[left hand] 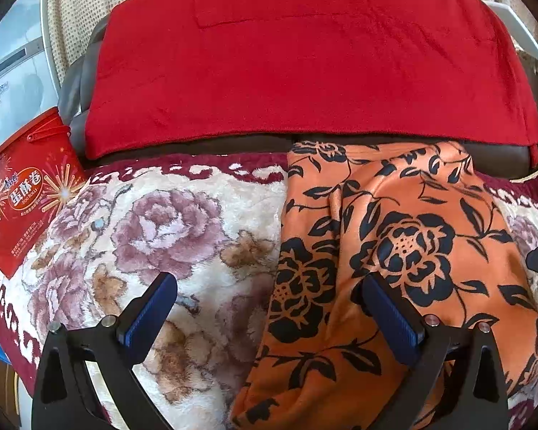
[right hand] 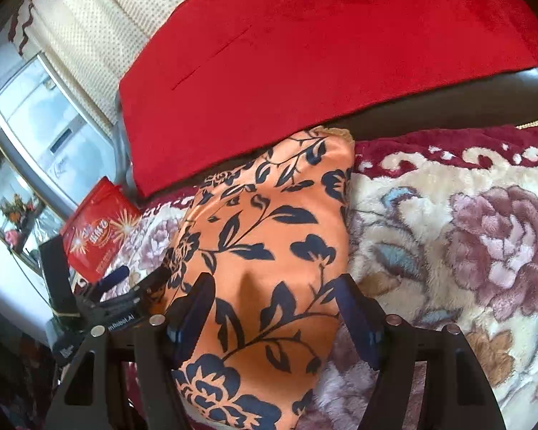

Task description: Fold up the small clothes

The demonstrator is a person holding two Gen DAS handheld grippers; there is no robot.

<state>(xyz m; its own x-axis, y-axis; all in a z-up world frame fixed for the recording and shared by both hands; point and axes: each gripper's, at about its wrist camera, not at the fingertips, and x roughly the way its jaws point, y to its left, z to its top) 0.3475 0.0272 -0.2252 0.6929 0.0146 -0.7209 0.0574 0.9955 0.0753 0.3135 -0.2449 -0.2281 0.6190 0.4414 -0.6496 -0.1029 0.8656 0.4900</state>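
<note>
Plainly, both grippers hovered with fingers apart and nothing clamped. The orange floral garment point(left hand: 394, 251) lay bunched on the plush rose-patterned blanket point(left hand: 161, 222), in front of the red cloth point(left hand: 305, 64) draped behind it. The left gripper point(left hand: 269, 317) straddled the garment's left edge, one finger over blanket, one over fabric. The right gripper point(right hand: 272, 317) sat over the garment's near end — the cloth ran between its fingers but looked unpinched.

A likely slip: closing there could catch the blanket's pile along with the thin cloth, or take only the top layer, dragging the fold crooked.

The right wrist view alone showed the other gripper beside the garment; the left view showed the egg-roll packet point(left hand: 25, 197) clearly and the garment's full width — creases included.
</note>
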